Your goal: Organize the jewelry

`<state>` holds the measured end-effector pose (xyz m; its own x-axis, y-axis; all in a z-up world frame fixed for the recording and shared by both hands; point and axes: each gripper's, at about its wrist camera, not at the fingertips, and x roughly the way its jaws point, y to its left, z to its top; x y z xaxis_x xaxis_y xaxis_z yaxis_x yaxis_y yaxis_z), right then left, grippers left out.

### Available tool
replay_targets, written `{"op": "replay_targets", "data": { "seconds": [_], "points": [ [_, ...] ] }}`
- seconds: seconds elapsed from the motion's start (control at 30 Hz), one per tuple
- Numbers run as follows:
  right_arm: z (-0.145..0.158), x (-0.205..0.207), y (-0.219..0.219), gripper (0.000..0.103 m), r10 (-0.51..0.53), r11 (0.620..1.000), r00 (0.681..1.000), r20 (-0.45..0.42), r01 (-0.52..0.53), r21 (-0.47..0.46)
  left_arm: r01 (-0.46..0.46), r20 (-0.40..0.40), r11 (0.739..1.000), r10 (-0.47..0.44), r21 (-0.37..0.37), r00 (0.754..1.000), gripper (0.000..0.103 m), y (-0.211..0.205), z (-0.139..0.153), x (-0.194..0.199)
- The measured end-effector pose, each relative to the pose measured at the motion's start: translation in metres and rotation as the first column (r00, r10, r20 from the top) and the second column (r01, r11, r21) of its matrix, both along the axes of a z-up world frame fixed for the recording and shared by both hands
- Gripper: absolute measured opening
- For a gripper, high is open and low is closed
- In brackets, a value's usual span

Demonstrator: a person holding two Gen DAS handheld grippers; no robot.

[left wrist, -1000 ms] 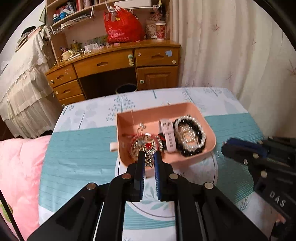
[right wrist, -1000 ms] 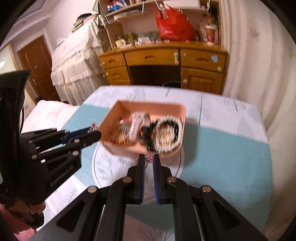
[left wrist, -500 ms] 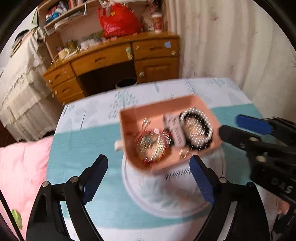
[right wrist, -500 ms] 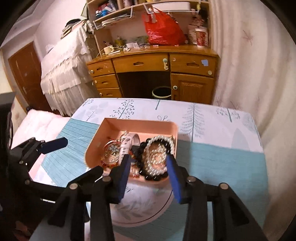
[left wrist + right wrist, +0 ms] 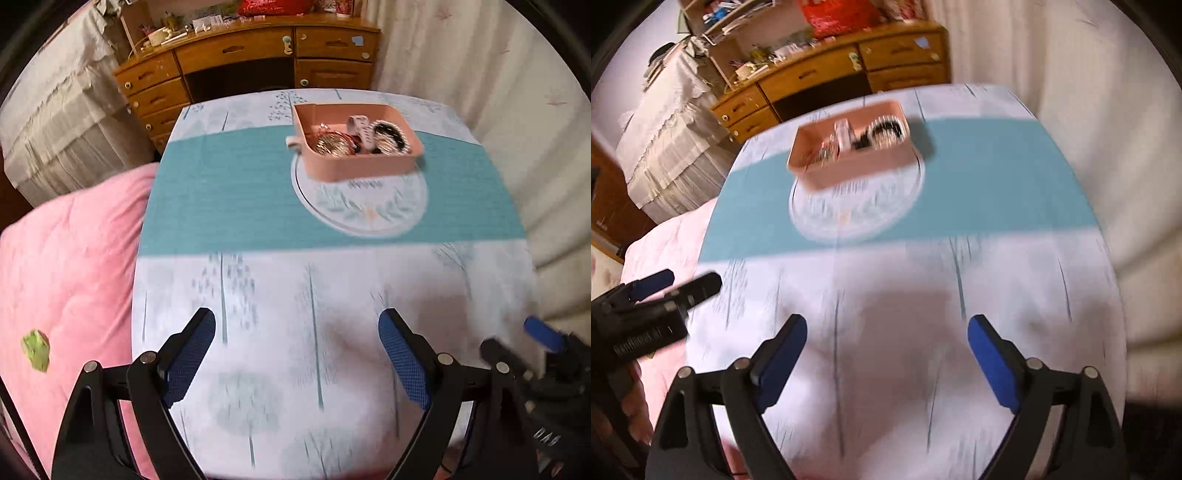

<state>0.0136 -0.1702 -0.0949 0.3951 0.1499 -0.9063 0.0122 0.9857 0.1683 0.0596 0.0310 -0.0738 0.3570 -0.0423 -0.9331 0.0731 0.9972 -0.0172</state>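
A pink tray (image 5: 360, 168) stands on the far part of the table, on a round white mat (image 5: 362, 206). It holds a gold pendant (image 5: 328, 144), a white watch strap (image 5: 364, 129) and black and pearl bead bracelets (image 5: 391, 138). The tray also shows, blurred, in the right wrist view (image 5: 857, 168). My left gripper (image 5: 297, 356) is open and empty over the near white part of the tablecloth, far from the tray. My right gripper (image 5: 882, 356) is open and empty too, also near the table's front.
The table wears a white and teal tablecloth (image 5: 229, 192). A pink quilt (image 5: 62, 258) lies left of the table. A wooden desk (image 5: 251, 55) stands behind, a white curtain (image 5: 461, 55) at the right. The other gripper shows at the right edge (image 5: 535, 369) and left edge (image 5: 653, 302).
Both grippers opened wide and pulled back from the tray toward the table's near edge. The jewelry stays in the tray.
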Motion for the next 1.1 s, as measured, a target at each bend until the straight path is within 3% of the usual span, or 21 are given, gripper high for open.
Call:
{"op": "replay_targets", "data": {
  "seconds": [0.2,0.33,0.4,0.43,0.57,0.77,0.83,1.1],
  "points": [
    [0.033,-0.057,0.006,0.092,0.031,0.999,0.999,-0.02,-0.031,-0.017,-0.027,-0.001,1.0,0.027,-0.01,1.0,0.089,0.0,0.035,-0.046],
    [0.063,-0.066,-0.002,0.092,0.036,0.998,0.999,0.023,-0.037,0.052,-0.036,0.073,0.999,0.035,0.018,0.997,0.089,-0.01,0.067,-0.065],
    [0.077,-0.065,-0.006,0.092,0.057,0.995,0.998,0.041,-0.06,0.084,-0.046,0.126,0.998,0.04,0.04,0.991,0.095,-0.019,0.084,-0.073],
    [0.082,-0.064,-0.006,0.092,0.068,0.994,0.996,0.051,-0.073,0.083,-0.05,0.149,0.998,0.042,0.048,0.988,0.1,-0.024,0.091,-0.076],
    [0.108,-0.067,-0.012,0.092,0.115,0.989,0.99,0.086,-0.122,0.086,-0.057,0.2,0.998,0.05,0.031,0.978,0.101,-0.04,0.115,-0.086],
    [0.124,-0.08,-0.023,0.095,0.126,0.989,0.977,0.171,-0.136,0.05,-0.112,0.228,0.991,0.093,0.072,0.969,0.102,-0.056,0.119,-0.103],
    [0.124,-0.08,-0.026,0.103,0.12,0.992,0.979,0.168,-0.127,0.029,-0.121,0.236,0.991,0.105,0.057,0.966,0.102,-0.057,0.12,-0.107],
    [0.13,-0.085,-0.028,0.103,0.151,0.988,0.966,0.211,-0.154,-0.003,-0.154,0.243,0.987,0.14,0.038,0.96,0.102,-0.057,0.121,-0.116]
  ]
}}
